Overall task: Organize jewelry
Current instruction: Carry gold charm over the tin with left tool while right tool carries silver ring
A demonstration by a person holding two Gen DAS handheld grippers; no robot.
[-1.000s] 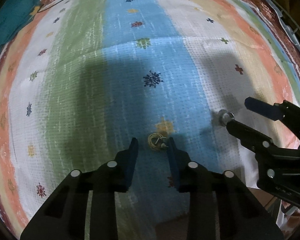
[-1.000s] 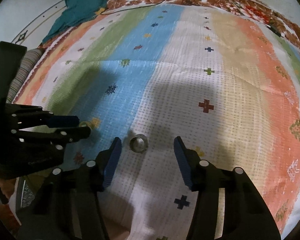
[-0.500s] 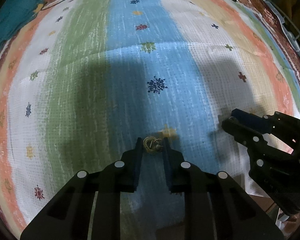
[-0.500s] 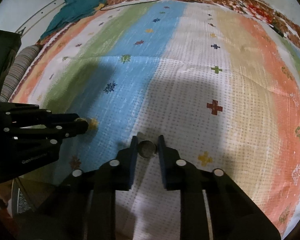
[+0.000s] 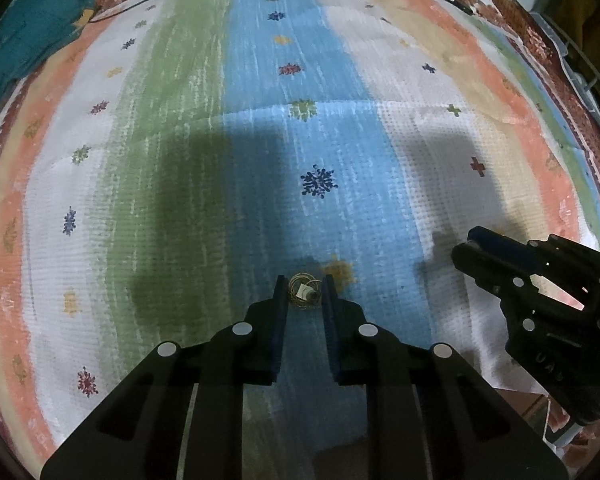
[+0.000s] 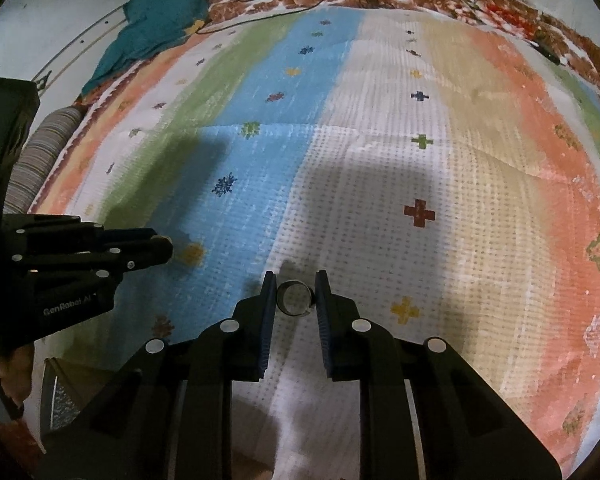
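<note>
Jewelry, left: I see a small coil of thin gold-coloured wire with a pale bead or tag at its middle, the gold piece [image 5: 304,291], lying on the blue stripe of the bedspread, just beside a yellow motif.
Jewelry, right: I see a silver ring [image 6: 295,298], a plain open band, standing on the white dotted stripe with its hole facing my camera.
Left claw: the left claw [image 5: 304,294] has just been closing; its two blue pads now sit against either side of the gold piece, gripping it. In the right wrist view the same claw [image 6: 168,246] shows side-on, jaws nearly together.
Right claw: the right claw [image 6: 295,300] has closed in too, and its ribbed pads press the silver ring from both sides. From the left camera this claw [image 5: 466,246] looks pinched together; the ring is hidden there.
Spacing: the two claws are near each other, each pointing steeply down at the bedspread.
Bedspread: the bedspread [image 6: 480,160] is striped green, blue, white, beige and orange, with small cross and flower motifs and a brown floral border.
Far corner: a teal cloth [image 6: 156,12] lies bunched at the far left edge.
Hand: part of a hand [image 6: 4,376] shows under the left rig.
</note>
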